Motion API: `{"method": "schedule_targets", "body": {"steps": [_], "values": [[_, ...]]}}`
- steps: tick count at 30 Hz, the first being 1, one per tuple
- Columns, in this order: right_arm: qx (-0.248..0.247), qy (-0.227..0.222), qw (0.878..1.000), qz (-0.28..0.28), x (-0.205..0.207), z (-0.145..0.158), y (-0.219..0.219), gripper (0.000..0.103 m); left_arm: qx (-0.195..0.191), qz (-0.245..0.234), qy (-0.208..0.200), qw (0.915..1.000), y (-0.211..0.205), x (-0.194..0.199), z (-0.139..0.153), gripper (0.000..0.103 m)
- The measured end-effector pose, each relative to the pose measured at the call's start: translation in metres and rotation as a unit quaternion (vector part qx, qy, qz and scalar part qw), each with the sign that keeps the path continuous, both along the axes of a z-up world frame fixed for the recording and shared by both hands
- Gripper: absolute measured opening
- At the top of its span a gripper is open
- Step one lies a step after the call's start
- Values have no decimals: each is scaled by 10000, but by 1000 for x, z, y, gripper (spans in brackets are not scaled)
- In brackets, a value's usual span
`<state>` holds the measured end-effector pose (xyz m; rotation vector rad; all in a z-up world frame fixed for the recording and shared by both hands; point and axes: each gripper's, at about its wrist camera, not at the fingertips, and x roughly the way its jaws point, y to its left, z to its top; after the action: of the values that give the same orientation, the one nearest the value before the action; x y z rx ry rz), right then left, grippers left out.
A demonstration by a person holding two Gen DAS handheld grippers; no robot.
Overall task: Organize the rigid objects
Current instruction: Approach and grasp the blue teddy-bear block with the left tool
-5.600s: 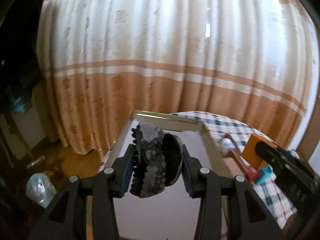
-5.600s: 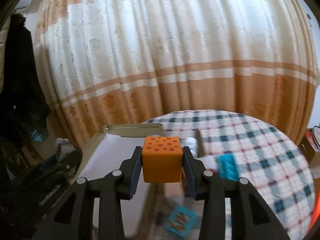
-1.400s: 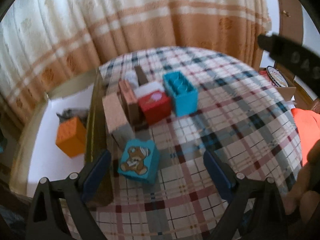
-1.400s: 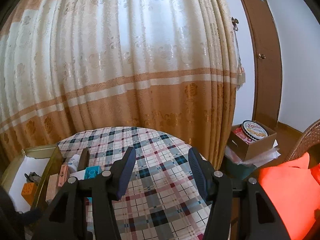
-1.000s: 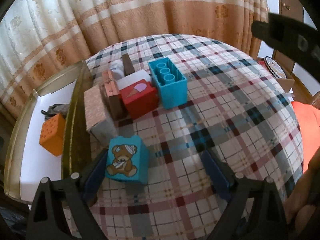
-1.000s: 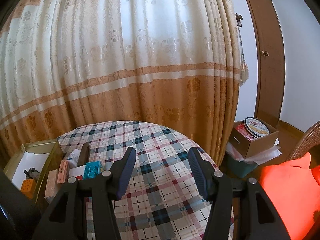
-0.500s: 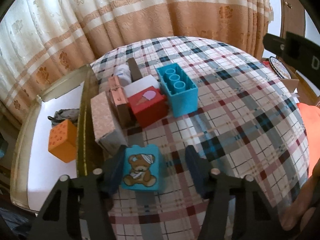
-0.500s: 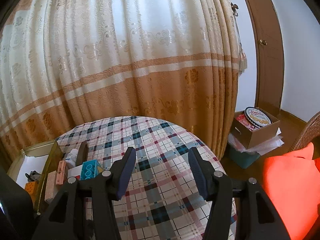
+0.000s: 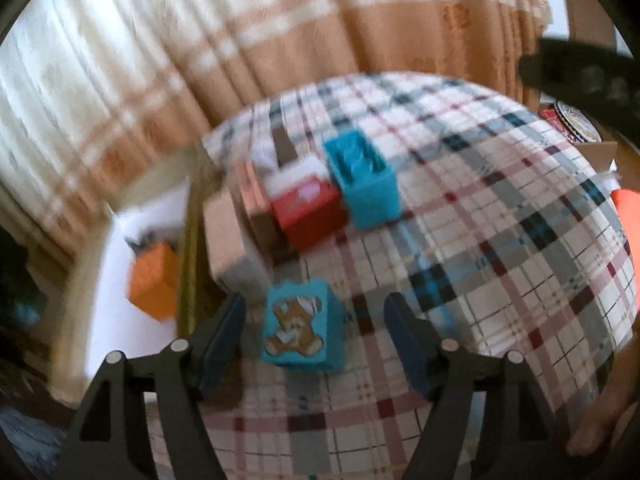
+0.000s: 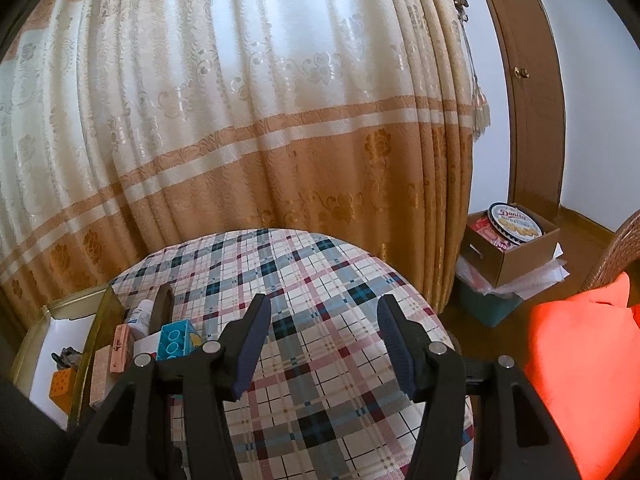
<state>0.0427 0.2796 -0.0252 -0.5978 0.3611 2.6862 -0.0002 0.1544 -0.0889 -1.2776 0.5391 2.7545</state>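
1. The left gripper (image 9: 316, 332) hangs over the near edge of a round table (image 9: 500, 240) covered in a plaid cloth, its jaws apart and having just been opening again; a teal block with a bear picture (image 9: 301, 327) stands on the cloth between them, with a clear gap to each pad — released, not clamped.

2. Just beyond the bear block a cluster of things sits against the table's left edge: a red block (image 9: 308, 212), a taller teal brick with studs on top (image 9: 362, 178), a tan box (image 9: 226, 236) and a pinkish-brown box (image 9: 256, 200) — the picture from this side is blurred, so finer detail is lost.

3. Left of the table, lower down, is a shallow white tray with a gold-coloured rim (image 9: 116, 280); an orange block (image 9: 154, 282) lies in it beside a small dark grey item (image 9: 138, 240) that is too smeared to name.

4. The right gripper (image 10: 322, 338) is held above the middle of the table, jaws parted and empty, only plaid cloth visible between them.

5. From that side the same cluster shows at the far left edge — the studded teal brick (image 10: 176, 342), a white bottle (image 10: 140, 316) behind it, and the orange block (image 10: 60, 386) in the tray.

6. A cream and tan curtain (image 10: 240, 120) fills the background; to the right, on the floor, a cardboard box (image 10: 516, 248) holds a round biscuit tin (image 10: 514, 220), and a bright orange cushion (image 10: 580, 360) sits at the edge of view.
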Motion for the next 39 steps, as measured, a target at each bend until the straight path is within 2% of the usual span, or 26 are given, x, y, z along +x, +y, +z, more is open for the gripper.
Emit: {"method": "schedule_targets", "body": {"steps": [7,10,13,18,21,23,26,28,29,33,35,36,37,39], "values": [[-2,-9,10000,-2,0,0,1,58,51,75,-17,10000,0,-1,-1,72],[-3,-16,10000,-5,0,-1,2,58,334,153,-135,9992,0,-4,0,72],[-1,-19,10000,-1,1,-1,2,58,519,239,-311,9979,-1,-10,1,78],[12,-38,10000,-3,2,-2,3,58,557,163,-393,9975,5,-11,0,79],[-14,-50,10000,-18,2,-2,4,59,824,-50,-699,9941,11,-18,3,55],[-74,-28,10000,-37,4,-2,7,59,708,-117,-672,9952,18,-17,3,54],[-154,-12,9999,-60,5,-3,10,58,868,-47,-625,9943,13,-16,2,58],[-181,-59,9998,-75,3,-4,11,58,1016,108,-648,9927,4,-17,1,74],[-185,-84,9998,-70,2,-4,11,58,1077,186,-671,9917,-1,-18,-1,76],[-130,-103,9998,-67,1,-3,9,58,1094,81,-560,9924,0,-12,-1,76],[-87,-111,9999,-51,2,-3,8,58,1283,-57,-582,9900,-1,-11,-1,67],[-81,-118,9999,-45,1,-3,8,58,1445,-147,-599,9876,-3,-12,0,55],[-72,-137,9999,-40,1,-3,8,58,1408,-201,-581,9881,-2,-11,0,48],[-57,-180,9998,-43,-1,-4,7,58,1410,-352,-560,9878,0,-8,1,40]]}}
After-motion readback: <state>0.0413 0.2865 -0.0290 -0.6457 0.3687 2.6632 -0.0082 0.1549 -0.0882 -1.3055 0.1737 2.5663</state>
